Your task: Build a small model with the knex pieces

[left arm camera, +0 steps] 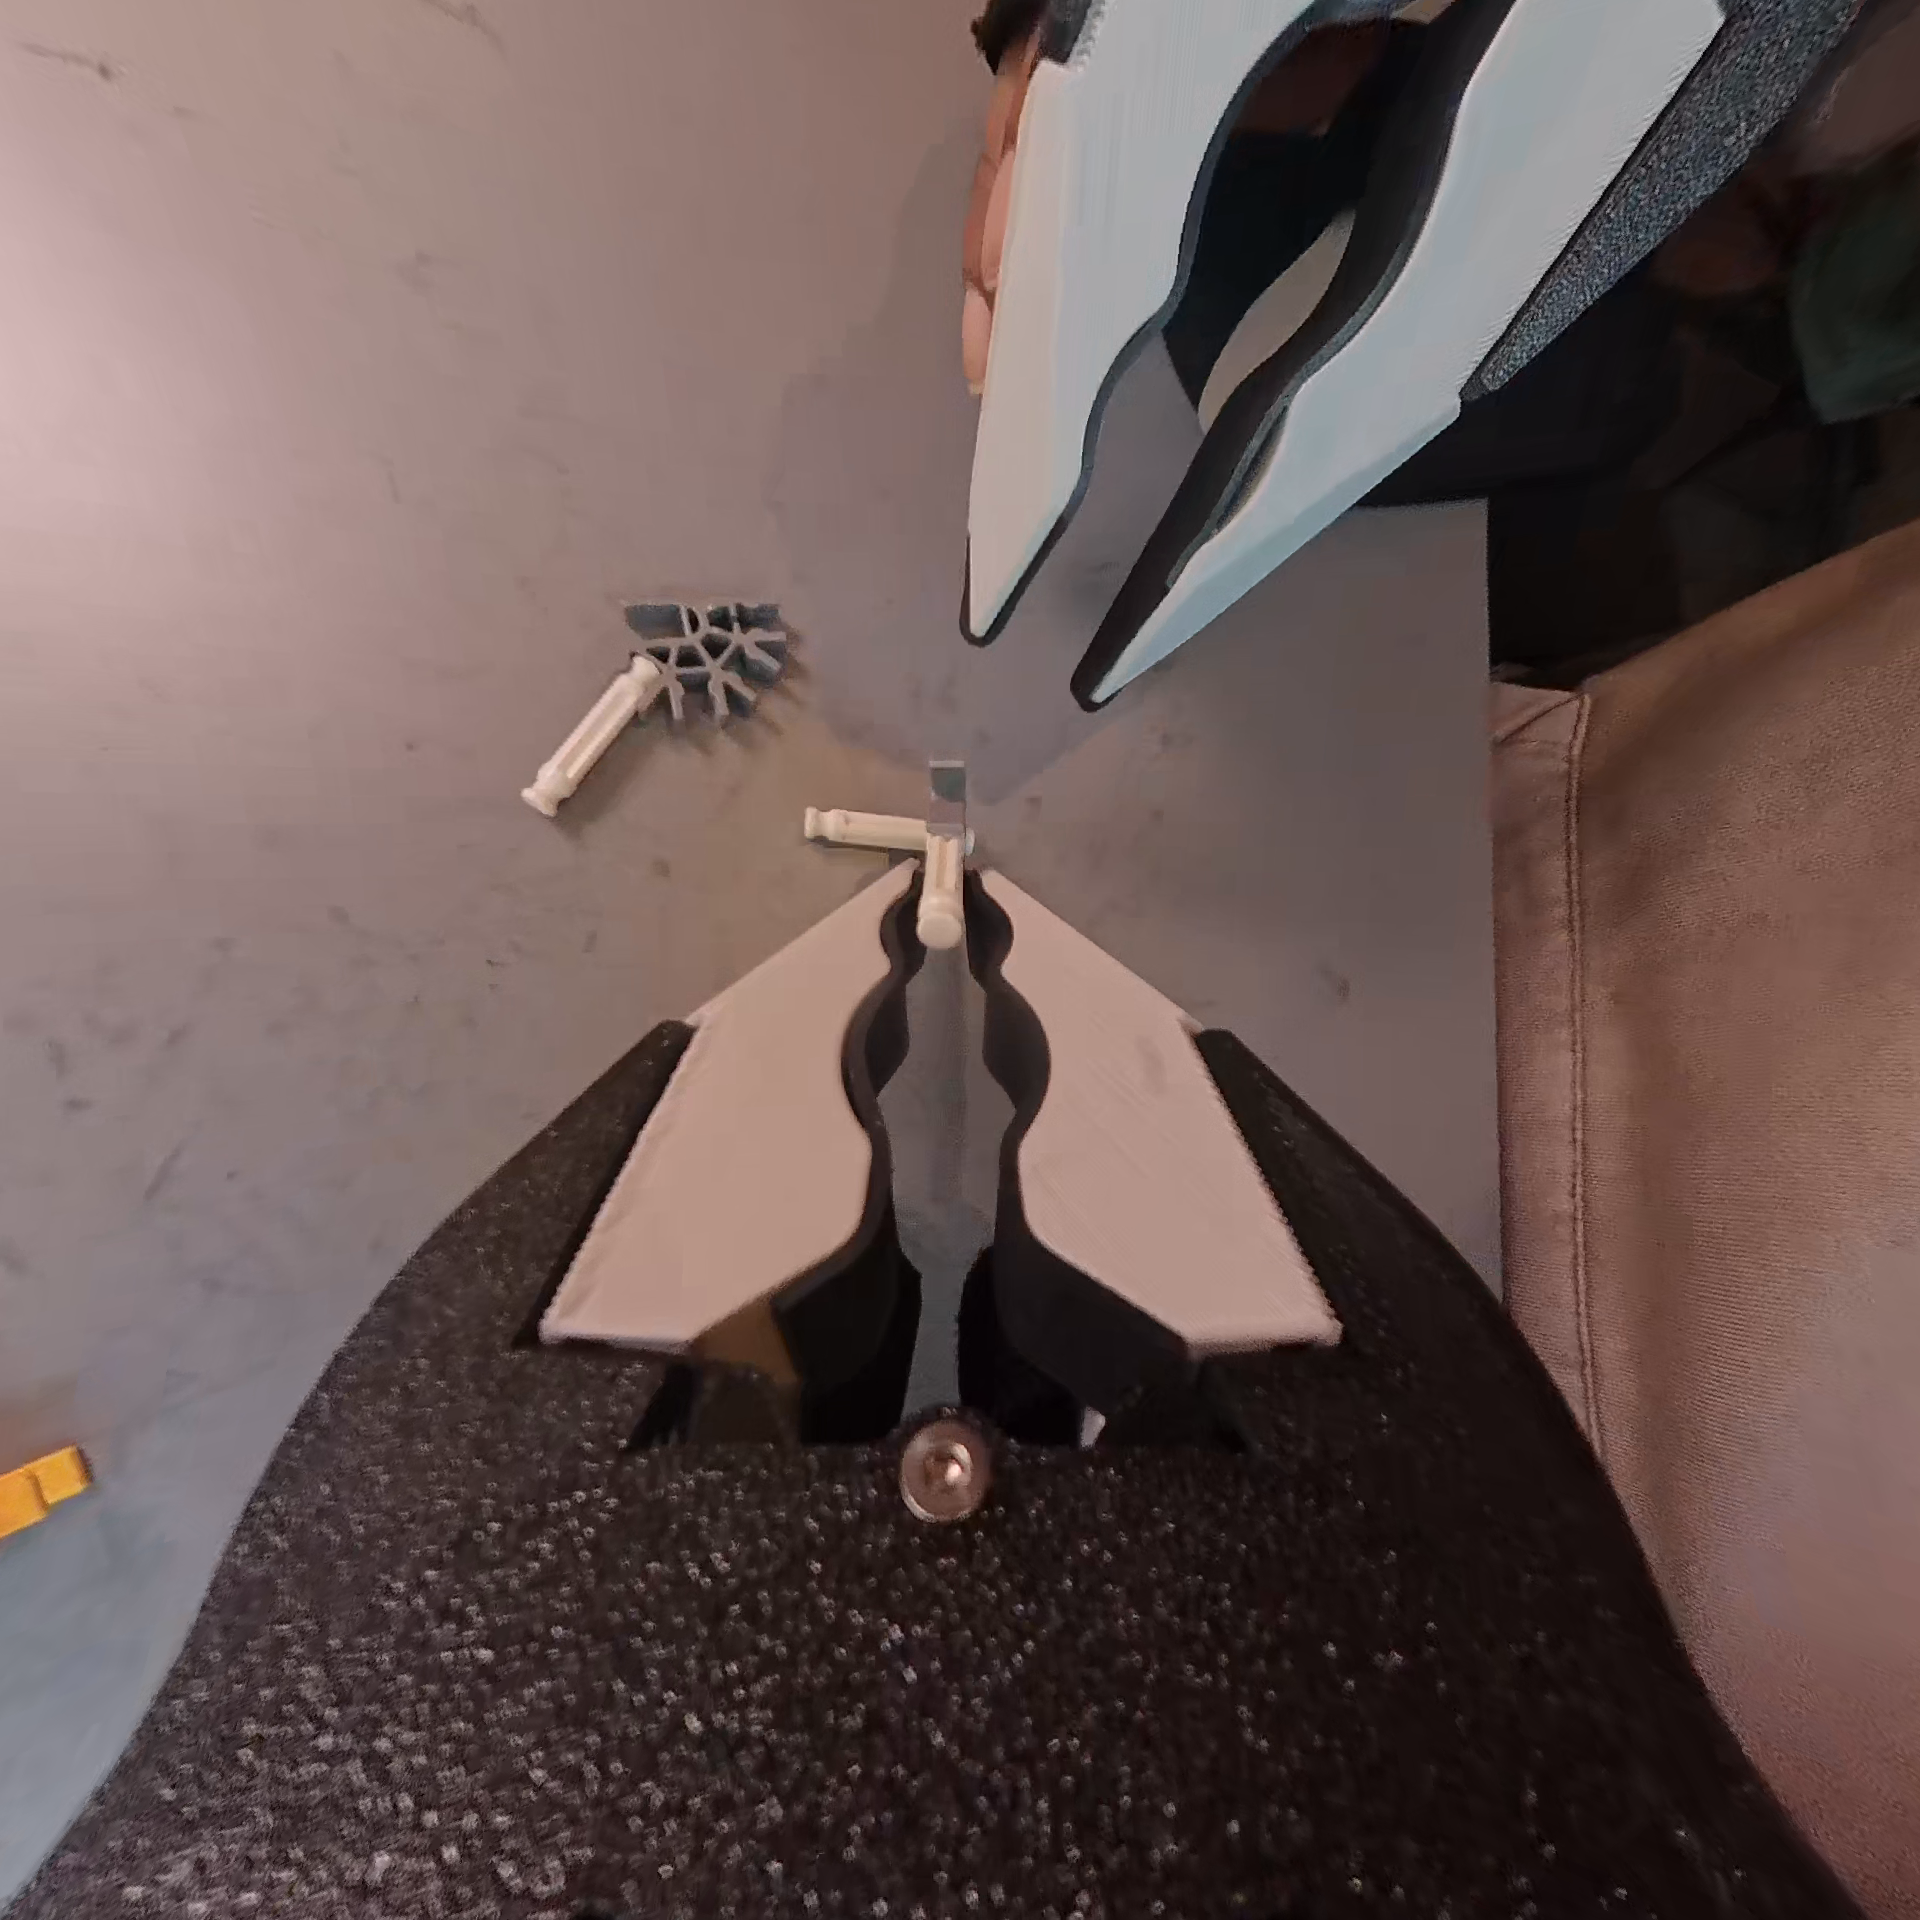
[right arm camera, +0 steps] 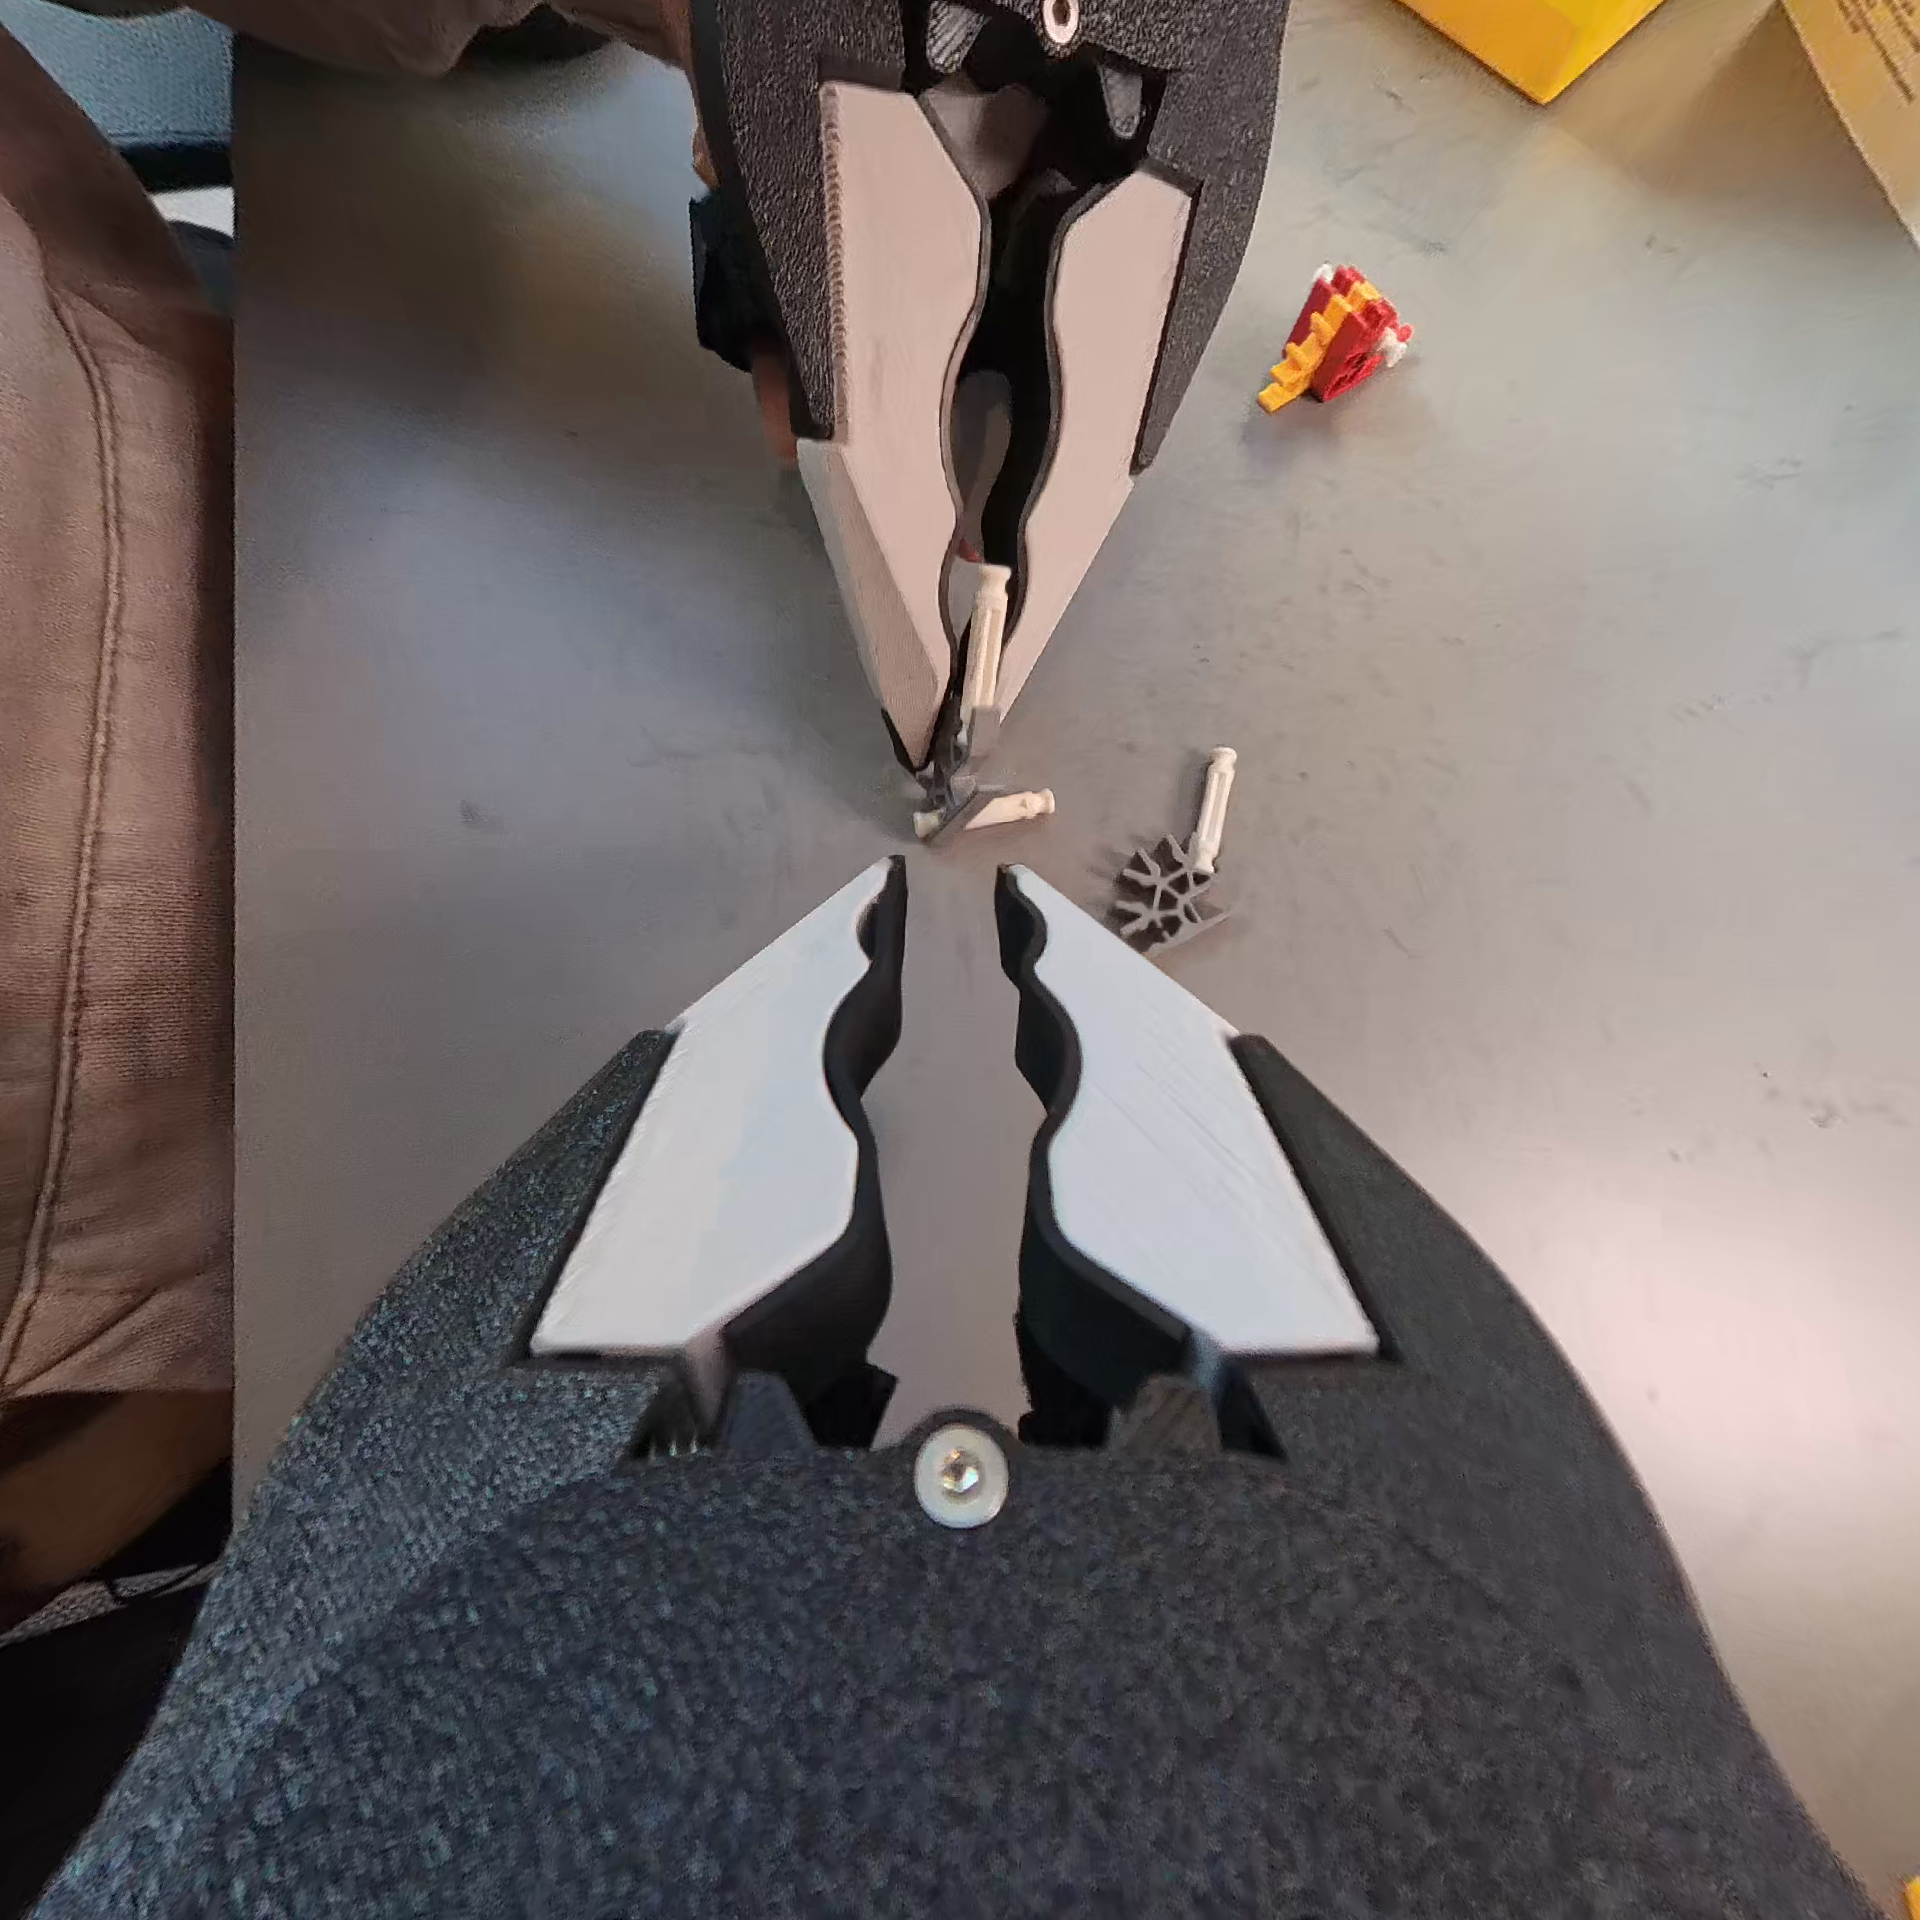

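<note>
My left gripper [left arm camera: 943, 878] is shut on a white rod [left arm camera: 935, 909] plugged into a small grey connector [left arm camera: 948, 795]. A second white rod [left arm camera: 857, 826] sticks out of that connector to the left. The piece rests at the grey tabletop [left arm camera: 312, 416]. In the right wrist view the left gripper [right arm camera: 951, 743] points down, pinching the rod [right arm camera: 985, 644] above the connector [right arm camera: 956, 810]. My right gripper [right arm camera: 951, 873] is open and empty, its tips just short of that piece; it also shows in the left wrist view [left arm camera: 1034, 665]. A fan-shaped grey connector [right arm camera: 1169, 899] with one white rod [right arm camera: 1214, 805] lies beside it.
A red and yellow toy assembly [right arm camera: 1335, 348] lies farther back on the table. A yellow box [right arm camera: 1538, 42] and a cardboard box [right arm camera: 1860, 83] stand at the far corner. A brown cushion [right arm camera: 104, 727] borders the table edge. A yellow item [left arm camera: 36, 1486] lies at the left. The left gripper's tips are roughly 4 cm from the right gripper's. My left tips are roughly 15 cm from the yellow item [left arm camera: 36, 1486]. It is also in sight in the right wrist view [right arm camera: 1275, 389].
</note>
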The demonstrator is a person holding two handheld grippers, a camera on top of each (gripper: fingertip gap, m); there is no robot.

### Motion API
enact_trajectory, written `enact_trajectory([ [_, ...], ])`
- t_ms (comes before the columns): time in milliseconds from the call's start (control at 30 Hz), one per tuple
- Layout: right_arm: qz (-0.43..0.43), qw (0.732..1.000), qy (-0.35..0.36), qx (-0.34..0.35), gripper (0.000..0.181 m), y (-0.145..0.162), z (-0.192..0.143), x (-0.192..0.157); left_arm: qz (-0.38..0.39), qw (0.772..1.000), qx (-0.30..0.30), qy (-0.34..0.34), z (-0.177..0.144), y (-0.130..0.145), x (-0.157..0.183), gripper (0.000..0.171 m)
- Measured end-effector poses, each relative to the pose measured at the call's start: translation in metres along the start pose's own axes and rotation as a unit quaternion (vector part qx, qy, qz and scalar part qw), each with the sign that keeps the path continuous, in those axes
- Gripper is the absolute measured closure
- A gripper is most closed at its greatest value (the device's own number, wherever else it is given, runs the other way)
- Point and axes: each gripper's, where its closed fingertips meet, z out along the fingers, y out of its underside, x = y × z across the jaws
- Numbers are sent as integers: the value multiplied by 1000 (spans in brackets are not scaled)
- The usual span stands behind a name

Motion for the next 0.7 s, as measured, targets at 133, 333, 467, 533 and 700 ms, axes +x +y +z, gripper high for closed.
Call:
enact_trajectory([
  [133, -38, 998, -4, -41, 169, -3, 15, 0, 24, 999, -25, -26, 4, 4, -1, 166],
  [333, -85, 993, -20, -84, 169, -11, 23, 4, 36, 998, -44, -32, 6, 2, -2, 166],
  [467, -100, 989, -26, -102, 176, -8, 26, 7, 40, 997, -50, -34, 5, -1, -4, 165],
  [533, -91, 990, -30, -103, 176, -6, 24, 7, 40, 998, -44, -32, 5, -3, -5, 165],
  [700, -85, 991, -22, -101, 176, -1, 19, 7, 51, 998, -20, -34, 3, -9, -3, 165],
])
